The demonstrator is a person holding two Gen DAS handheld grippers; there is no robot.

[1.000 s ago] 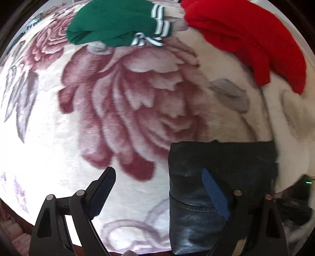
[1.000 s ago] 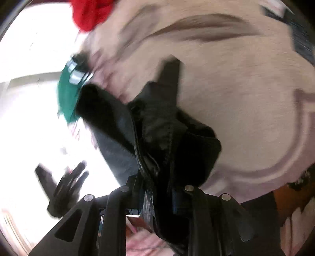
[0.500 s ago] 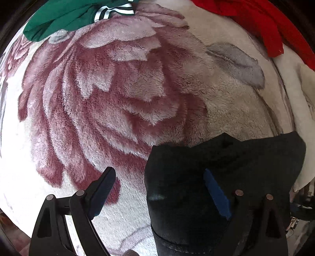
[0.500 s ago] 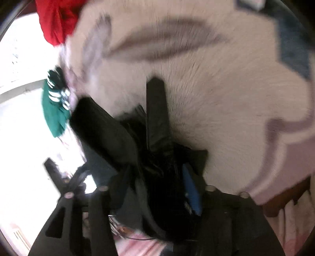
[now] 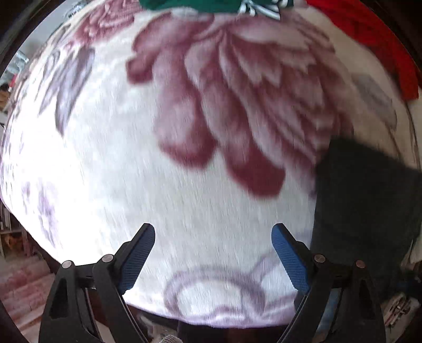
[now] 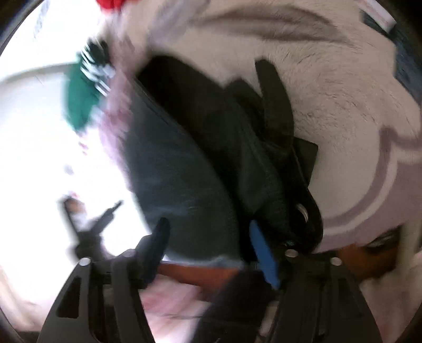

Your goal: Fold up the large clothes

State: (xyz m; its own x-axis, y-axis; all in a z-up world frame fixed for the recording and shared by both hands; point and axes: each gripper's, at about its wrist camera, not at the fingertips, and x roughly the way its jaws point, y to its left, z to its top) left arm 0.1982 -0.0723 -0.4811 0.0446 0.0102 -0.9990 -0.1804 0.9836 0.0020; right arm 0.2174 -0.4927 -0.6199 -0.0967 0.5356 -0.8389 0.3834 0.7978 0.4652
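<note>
Both our pairs of fingers stand spread. On the left gripper (image 5: 213,233) the blue-padded fingers (image 5: 288,254) are wide apart with nothing between them, only the floral fleece blanket (image 5: 184,126) under them. The dark folded garment (image 5: 369,205) lies on the blanket just outside the right-hand finger, not touching either pad as far as we can tell through the blur. Far ahead of the fingertips, at the blanket's far edge, sit a green garment with striped trim (image 5: 211,5) and, off to the right, a red garment (image 5: 374,34).

On the right gripper (image 6: 208,229) the jaws have just been opening. The dark garment (image 6: 184,171) lies between and ahead of the fingers, its folded layers and a strap reaching away from the tips; the blue pad (image 6: 263,253) sits at the cloth's edge, but the pads no longer pinch it. Left of these fingers we see the left gripper (image 6: 89,224), blurred, over the bright blanket.
</note>
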